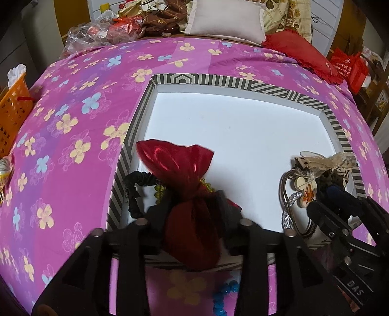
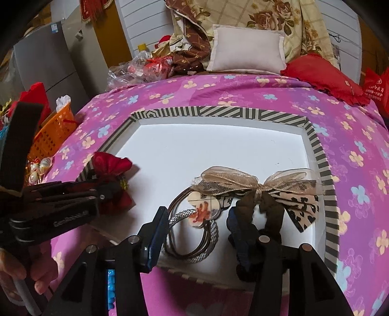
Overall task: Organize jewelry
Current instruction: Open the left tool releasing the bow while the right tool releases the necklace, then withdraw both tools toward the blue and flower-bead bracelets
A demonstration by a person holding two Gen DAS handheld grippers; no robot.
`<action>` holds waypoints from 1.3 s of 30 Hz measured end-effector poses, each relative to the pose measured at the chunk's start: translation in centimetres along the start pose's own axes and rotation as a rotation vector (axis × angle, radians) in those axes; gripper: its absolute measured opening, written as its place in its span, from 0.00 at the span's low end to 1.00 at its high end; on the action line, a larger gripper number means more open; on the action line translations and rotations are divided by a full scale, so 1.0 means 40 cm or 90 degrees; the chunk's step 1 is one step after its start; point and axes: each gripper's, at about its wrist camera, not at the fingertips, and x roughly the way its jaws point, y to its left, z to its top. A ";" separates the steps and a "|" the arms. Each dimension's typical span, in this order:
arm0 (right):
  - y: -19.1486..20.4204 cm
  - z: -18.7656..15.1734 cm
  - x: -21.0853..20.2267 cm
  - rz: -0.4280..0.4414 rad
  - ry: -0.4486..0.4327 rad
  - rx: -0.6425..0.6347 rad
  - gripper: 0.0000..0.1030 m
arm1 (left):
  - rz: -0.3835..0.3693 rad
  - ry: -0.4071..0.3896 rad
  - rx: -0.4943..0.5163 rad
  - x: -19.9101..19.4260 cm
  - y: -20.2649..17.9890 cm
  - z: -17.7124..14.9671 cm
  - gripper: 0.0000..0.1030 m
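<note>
A shallow white box with a striped rim (image 1: 136,136) (image 2: 323,170) lies on the pink flowered bed cover. My left gripper (image 1: 192,214) is shut on a red satin pouch (image 1: 180,167), held over the box's near left corner; it also shows in the right wrist view (image 2: 111,162). A black scrunchie (image 1: 133,192) and green beads (image 1: 160,192) lie under it. My right gripper (image 2: 199,218) is open around a pile of hair ties (image 2: 194,238) with a flower charm (image 2: 204,209) and a brown scrunchie with a leopard bow (image 2: 267,192). Blue beads (image 1: 223,299) lie on the cover before the box.
An orange basket (image 1: 12,109) stands left of the bed. A white pillow (image 1: 226,21), a red cushion (image 1: 299,53) and plastic bags (image 1: 97,31) lie at the far end. A red bag (image 1: 350,70) hangs at the right.
</note>
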 end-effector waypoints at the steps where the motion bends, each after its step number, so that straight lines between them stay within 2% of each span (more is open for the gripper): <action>1: 0.001 -0.003 -0.010 0.000 -0.003 0.002 0.48 | 0.000 -0.001 -0.003 -0.003 0.003 -0.002 0.48; 5: 0.005 -0.020 -0.041 0.002 -0.007 0.009 0.49 | -0.006 -0.005 -0.012 -0.023 0.012 -0.012 0.59; 7: 0.009 -0.031 -0.058 0.000 -0.011 0.007 0.49 | -0.010 -0.011 -0.014 -0.041 0.015 -0.019 0.61; 11: 0.019 -0.056 -0.104 0.001 -0.024 0.008 0.50 | -0.007 -0.033 -0.007 -0.091 0.017 -0.038 0.62; 15: 0.038 -0.081 -0.145 0.002 -0.036 0.006 0.58 | -0.001 -0.055 -0.002 -0.143 0.020 -0.067 0.62; 20: 0.069 -0.115 -0.175 0.001 -0.034 0.001 0.59 | 0.005 -0.076 0.003 -0.202 0.026 -0.124 0.62; 39: 0.181 -0.268 -0.267 -0.005 -0.007 -0.033 0.60 | 0.016 -0.084 -0.024 -0.307 0.092 -0.362 0.62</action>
